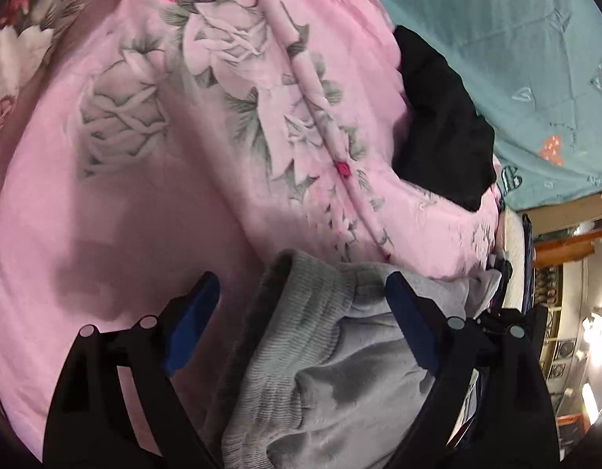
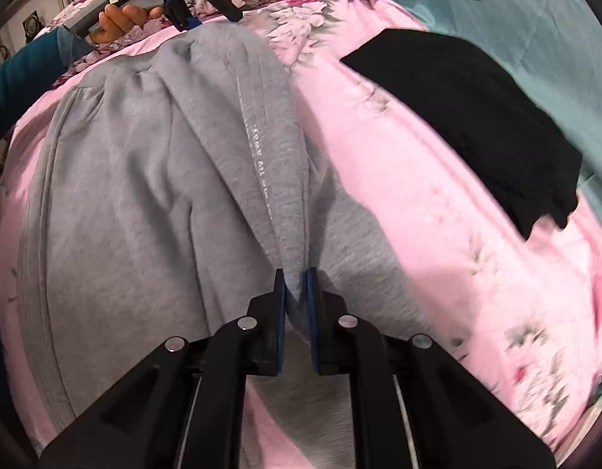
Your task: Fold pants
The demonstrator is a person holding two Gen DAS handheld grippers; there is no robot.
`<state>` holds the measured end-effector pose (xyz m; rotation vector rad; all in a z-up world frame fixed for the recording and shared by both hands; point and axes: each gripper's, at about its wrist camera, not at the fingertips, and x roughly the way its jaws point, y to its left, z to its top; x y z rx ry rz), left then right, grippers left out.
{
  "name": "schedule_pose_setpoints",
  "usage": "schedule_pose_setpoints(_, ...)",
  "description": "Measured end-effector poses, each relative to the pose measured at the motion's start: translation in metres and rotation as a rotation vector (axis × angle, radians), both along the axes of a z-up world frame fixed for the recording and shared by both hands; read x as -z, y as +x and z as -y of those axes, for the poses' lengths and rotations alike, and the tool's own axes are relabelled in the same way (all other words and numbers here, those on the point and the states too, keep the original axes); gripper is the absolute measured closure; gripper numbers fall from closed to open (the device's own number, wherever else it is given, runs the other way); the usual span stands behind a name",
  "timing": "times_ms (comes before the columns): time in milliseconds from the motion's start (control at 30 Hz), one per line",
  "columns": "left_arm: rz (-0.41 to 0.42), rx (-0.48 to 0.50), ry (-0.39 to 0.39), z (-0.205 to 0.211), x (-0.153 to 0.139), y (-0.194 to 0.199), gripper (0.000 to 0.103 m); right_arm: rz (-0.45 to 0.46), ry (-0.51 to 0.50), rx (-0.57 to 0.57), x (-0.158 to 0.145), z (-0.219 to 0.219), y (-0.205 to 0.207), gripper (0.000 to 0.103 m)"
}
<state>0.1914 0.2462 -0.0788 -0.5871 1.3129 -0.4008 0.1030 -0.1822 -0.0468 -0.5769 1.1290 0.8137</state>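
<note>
Grey sweatpants [image 2: 144, 179] lie spread over a pink floral blanket [image 2: 418, 211], a line of white lettering running down one leg. My right gripper [image 2: 296, 273] is shut on a pinched fold of the grey fabric, which rises to it in a ridge. In the left wrist view the ribbed waistband of the grey pants [image 1: 301, 312] sits between the blue pads of my left gripper [image 1: 301, 285], which stands open with the pads clear of the cloth. From the right wrist view the left gripper [image 2: 183, 11] shows at the far end of the pants, held by a hand [image 2: 121, 19].
A black garment [image 2: 477, 117] lies on the blanket to the right, also seen as a black garment [image 1: 441, 117] in the left wrist view. A teal patterned quilt [image 1: 527, 58] covers the far right. Room furniture and lamps [image 1: 574, 312] show past the bed's edge.
</note>
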Motion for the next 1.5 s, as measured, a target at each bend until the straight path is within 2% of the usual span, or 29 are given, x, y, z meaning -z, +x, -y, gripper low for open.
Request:
schedule_pose_setpoints(133,0.045,0.047,-0.025,0.009,-0.003,0.002,0.015,-0.018,0.057,0.033,0.007,0.009,0.0,0.093)
schedule_pose_setpoints(233,0.109,0.052,0.006,0.018,-0.011,0.002,0.028,-0.031,0.078,0.044,0.008,0.011,0.002,0.093)
schedule_pose_setpoints(300,0.128,0.049,0.061,0.021,-0.014,0.0,0.047,-0.035,0.085,0.048,0.008,0.012,0.003,0.093)
schedule_pose_setpoints(333,0.138,0.047,0.06,0.018,-0.016,-0.002,0.051,-0.04,0.09,0.057,0.007,0.012,0.004,0.093)
schedule_pose_setpoints(367,0.15,0.046,0.058,0.015,-0.018,-0.005,0.063,-0.046,0.096,0.066,0.006,0.013,0.005,0.093)
schedule_pose_setpoints(400,0.166,0.047,0.06,0.01,-0.021,-0.011,0.089,-0.054,0.106,0.079,0.004,0.014,0.005,0.093)
schedule_pose_setpoints(433,0.172,0.039,0.078,0.007,-0.024,-0.014,0.095,-0.061,0.117,0.089,0.001,0.014,0.007,0.093)
schedule_pose_setpoints(567,0.247,-0.009,0.059,-0.008,-0.045,-0.03,0.095,-0.05,0.183,0.153,-0.024,0.023,0.017,0.093)
schedule_pose_setpoints(667,0.319,-0.013,0.029,-0.009,-0.065,-0.049,0.095,0.032,0.217,0.209,-0.052,0.028,0.026,0.098)
schedule_pose_setpoints(733,0.384,0.005,0.043,-0.005,-0.073,-0.065,0.095,0.055,0.228,0.215,-0.062,0.027,0.026,0.098)
schedule_pose_setpoints(900,0.372,-0.015,0.025,-0.008,-0.067,-0.072,0.095,0.046,0.185,0.182,-0.055,0.021,0.026,0.096)
schedule_pose_setpoints(967,0.383,-0.018,0.028,-0.007,-0.07,-0.073,0.095,0.019,0.215,0.202,-0.055,0.021,0.036,0.063)
schedule_pose_setpoints(1000,0.387,-0.015,0.036,-0.005,-0.072,-0.073,0.095,0.015,0.24,0.217,-0.057,0.021,0.037,0.037)
schedule_pose_setpoints(1033,0.386,-0.014,0.043,-0.004,-0.071,-0.072,0.095,0.021,0.258,0.216,-0.057,0.017,0.037,0.032)
schedule_pose_setpoints(1067,0.383,-0.016,0.045,-0.004,-0.07,-0.071,0.095,0.03,0.265,0.198,-0.057,0.013,0.036,0.032)
schedule_pose_setpoints(1133,0.368,-0.022,0.033,-0.006,-0.065,-0.068,0.095,0.082,0.201,0.153,-0.049,-0.003,0.038,0.032)
schedule_pose_setpoints(1200,0.345,-0.027,0.017,-0.008,-0.057,-0.062,0.095,0.067,0.151,0.132,-0.032,-0.016,0.046,0.032)
schedule_pose_setpoints(1267,0.288,-0.035,-0.031,-0.012,-0.045,-0.053,0.091,0.016,0.121,0.144,-0.013,-0.023,0.058,0.034)
schedule_pose_setpoints(1300,0.255,-0.045,-0.051,-0.015,-0.038,-0.047,0.09,-0.039,0.131,0.149,-0.003,-0.024,0.063,0.053)
schedule_pose_setpoints(1333,0.238,-0.055,-0.055,-0.016,-0.034,-0.043,0.085,-0.076,0.138,0.147,0.003,-0.026,0.066,0.088)
schedule_pose_setpoints(1367,0.219,-0.061,-0.077,-0.018,-0.03,-0.039,0.078,-0.083,0.136,0.138,0.004,-0.03,0.068,0.095)
schedule_pose_setpoints(1400,0.203,-0.069,-0.107,-0.019,-0.026,-0.035,0.074,-0.06,0.137,0.126,0.0,-0.032,0.066,0.095)
schedule_pose_setpoints(1500,0.202,-0.07,-0.131,-0.016,-0.024,-0.033,0.071,0.007,0.151,0.09,-0.02,-0.035,0.061,0.095)
